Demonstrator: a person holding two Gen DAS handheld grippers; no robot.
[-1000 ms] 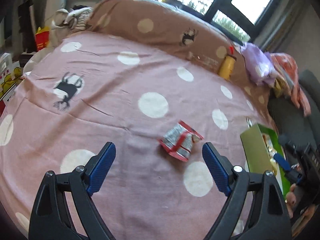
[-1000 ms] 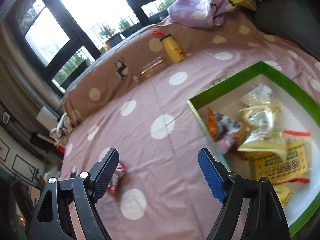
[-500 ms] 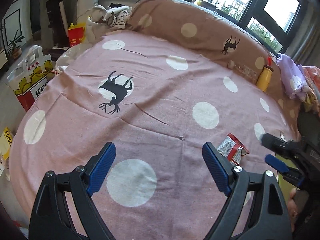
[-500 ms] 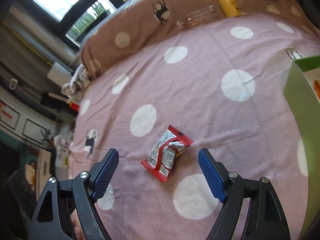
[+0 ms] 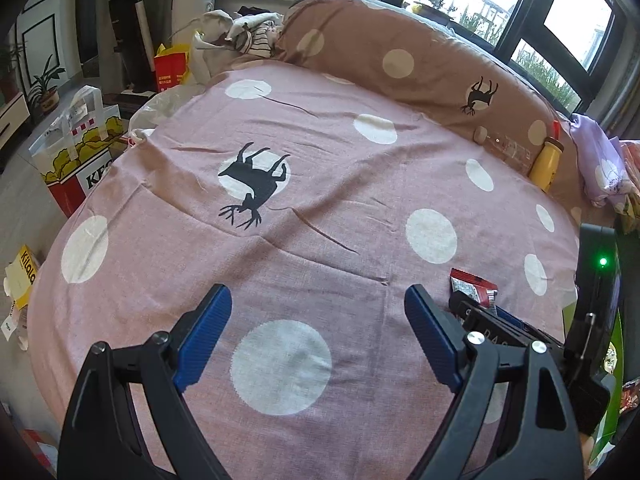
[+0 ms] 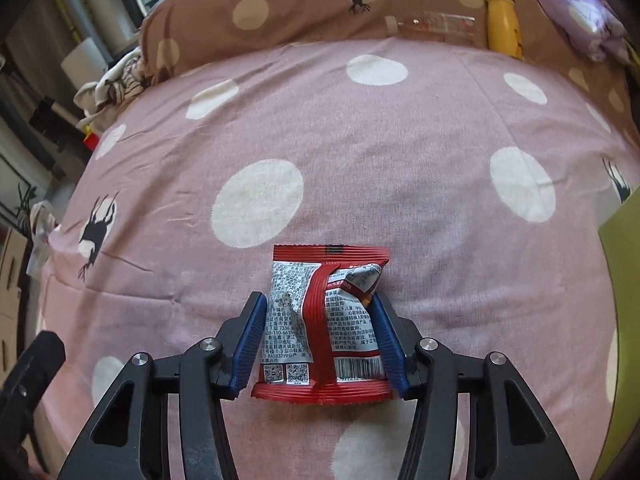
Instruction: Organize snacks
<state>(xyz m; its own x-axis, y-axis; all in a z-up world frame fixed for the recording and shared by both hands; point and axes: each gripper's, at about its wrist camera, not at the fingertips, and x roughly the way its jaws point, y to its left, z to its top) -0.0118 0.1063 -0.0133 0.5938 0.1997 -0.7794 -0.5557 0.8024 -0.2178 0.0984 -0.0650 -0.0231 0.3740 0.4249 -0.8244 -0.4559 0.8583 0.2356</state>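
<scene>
A red and silver snack packet (image 6: 328, 256) lies on the pink dotted bedspread (image 6: 400, 140). My right gripper (image 6: 318, 304) has its jaws closing on it, and both blue pads press the packet's sides, which crumple inward. In the left wrist view the same packet (image 5: 472, 284) shows at the right, half hidden behind the right tool's black body (image 5: 592, 320). My left gripper (image 5: 317, 294) hovers open over a white dot of the bedspread, to the left of the packet, with nothing between its fingers.
A green box (image 6: 624, 260) stands at the bed's right edge. A yellow bottle (image 6: 502, 28) and a clear bottle (image 6: 436, 24) rest against the brown bolster at the back. A purple cloth (image 5: 600, 164) lies far right; a KFC bag (image 5: 80, 152) sits on the floor left.
My right gripper swung left from the green box, came down over the packet and closed onto it. The left gripper drifted left, away from the packet, still open.
</scene>
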